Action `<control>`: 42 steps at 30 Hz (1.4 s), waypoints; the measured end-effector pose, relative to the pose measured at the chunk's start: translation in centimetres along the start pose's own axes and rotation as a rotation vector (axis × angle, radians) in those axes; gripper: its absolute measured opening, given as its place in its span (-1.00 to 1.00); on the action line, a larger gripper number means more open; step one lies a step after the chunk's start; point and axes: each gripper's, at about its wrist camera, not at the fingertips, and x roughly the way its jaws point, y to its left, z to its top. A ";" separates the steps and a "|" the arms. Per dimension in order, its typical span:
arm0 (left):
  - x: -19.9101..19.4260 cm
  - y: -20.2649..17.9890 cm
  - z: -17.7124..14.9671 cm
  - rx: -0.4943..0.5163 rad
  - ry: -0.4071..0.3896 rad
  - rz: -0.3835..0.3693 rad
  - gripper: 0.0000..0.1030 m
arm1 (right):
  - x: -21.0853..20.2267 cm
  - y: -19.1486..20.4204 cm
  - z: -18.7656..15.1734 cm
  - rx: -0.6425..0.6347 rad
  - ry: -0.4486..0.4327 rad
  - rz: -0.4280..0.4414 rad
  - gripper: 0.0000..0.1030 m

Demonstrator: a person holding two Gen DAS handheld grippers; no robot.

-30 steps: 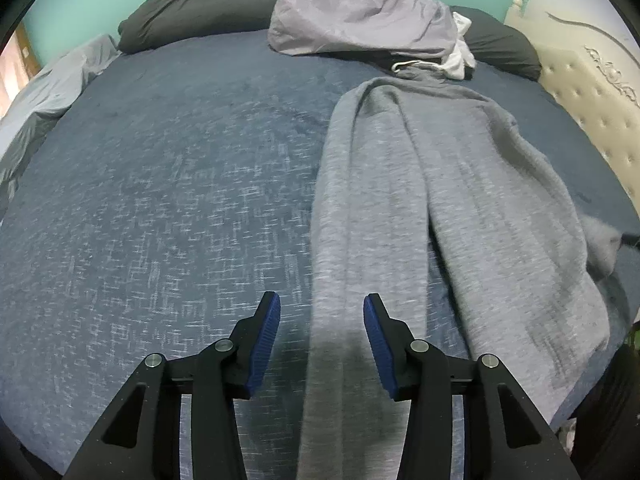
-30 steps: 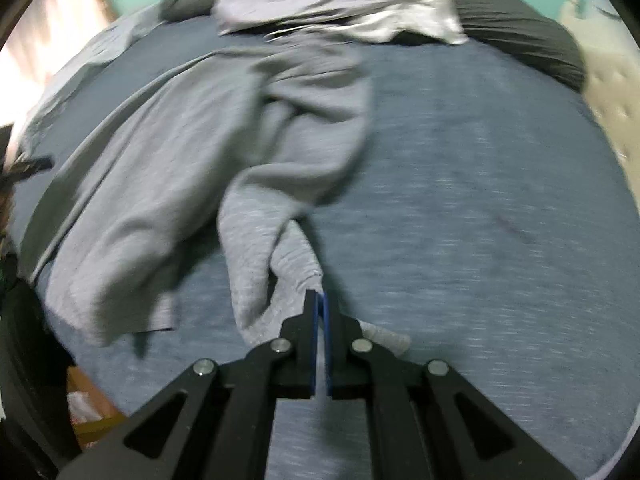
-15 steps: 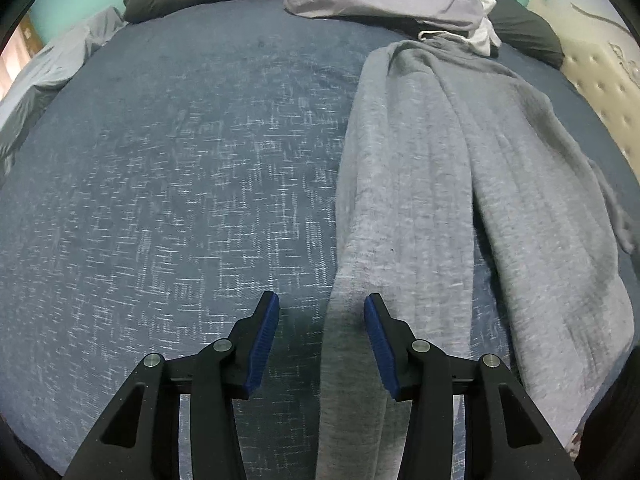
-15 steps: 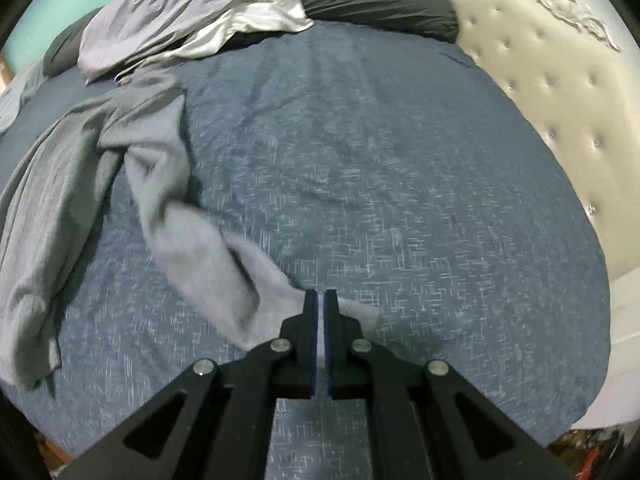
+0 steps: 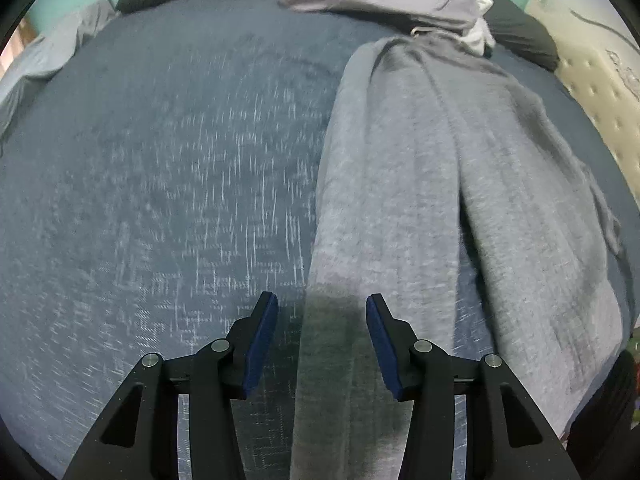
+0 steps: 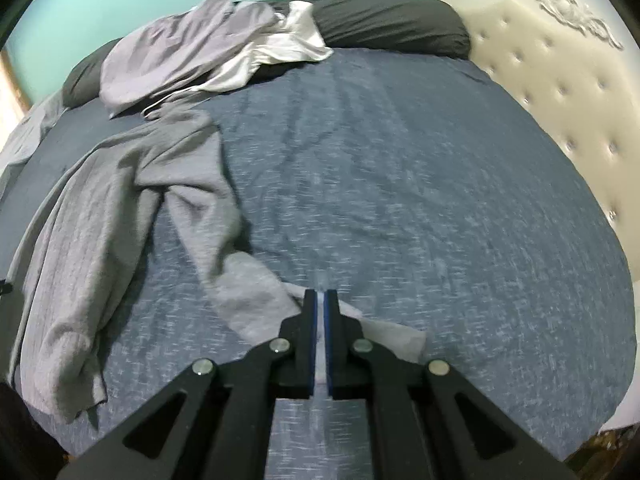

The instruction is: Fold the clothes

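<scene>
Grey sweatpants (image 5: 400, 208) spread on my blue bedspread (image 5: 160, 200).
My right gripper (image 6: 320, 300) pinched one pant cuff at lower centre; my left gripper (image 5: 322, 308) hovered half-open, empty.

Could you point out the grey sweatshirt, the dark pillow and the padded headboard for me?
grey sweatshirt (image 5: 400, 184): left wrist view, on the middle of its spread body.
dark pillow (image 6: 384, 20): right wrist view, on its upper face.
padded headboard (image 6: 560, 92): right wrist view, on the buttoned cream panel.
</scene>
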 end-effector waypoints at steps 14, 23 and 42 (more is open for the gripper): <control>-6.0 3.3 4.3 0.089 -0.123 0.205 -0.95 | 0.7 2.3 0.7 -0.039 0.001 0.021 -0.95; -4.3 9.5 11.6 0.047 -0.061 0.337 -0.94 | 2.7 3.0 0.9 -0.051 0.030 0.008 -0.95; -3.6 13.5 15.2 -0.135 -0.156 0.280 -0.45 | 7.2 6.4 7.3 -0.097 0.023 0.060 -0.90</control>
